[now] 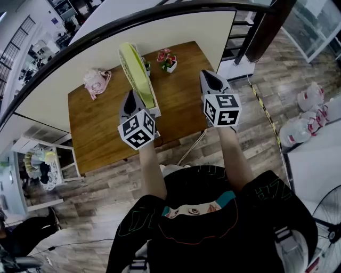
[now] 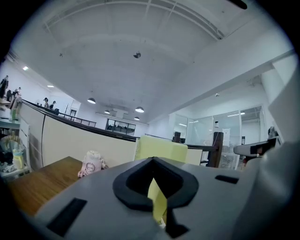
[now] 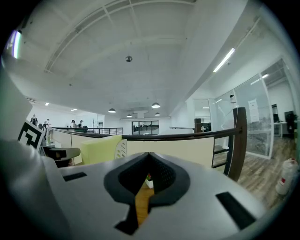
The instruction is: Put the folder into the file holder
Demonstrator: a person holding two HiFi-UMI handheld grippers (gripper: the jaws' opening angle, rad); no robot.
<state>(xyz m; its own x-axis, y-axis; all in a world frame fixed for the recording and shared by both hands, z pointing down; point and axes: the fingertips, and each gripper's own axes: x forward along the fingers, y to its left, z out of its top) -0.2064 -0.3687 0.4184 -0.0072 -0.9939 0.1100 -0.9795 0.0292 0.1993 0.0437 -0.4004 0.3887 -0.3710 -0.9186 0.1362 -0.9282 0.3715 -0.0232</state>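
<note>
The yellow-green folder (image 1: 134,68) stands upright in the white perforated file holder (image 1: 155,108) on the wooden table (image 1: 101,125). My left gripper (image 1: 128,95) hovers just left of the holder's near end, jaws shut and empty. In the left gripper view, the folder (image 2: 161,149) rises beyond the closed tips of that gripper (image 2: 152,160), and a strip of it shows through the gap below them. My right gripper (image 1: 204,73) is shut with nothing in it, off the table's right edge. In the right gripper view, the folder (image 3: 98,147) and holder (image 3: 121,149) lie left of that gripper (image 3: 149,154).
A pink plush toy (image 1: 96,81) lies at the table's far left. A small pot of pink flowers (image 1: 168,59) stands at the far edge, right of the holder. A cream partition with a dark rail (image 1: 160,16) runs behind the table. Wood floor (image 1: 256,133) lies to the right.
</note>
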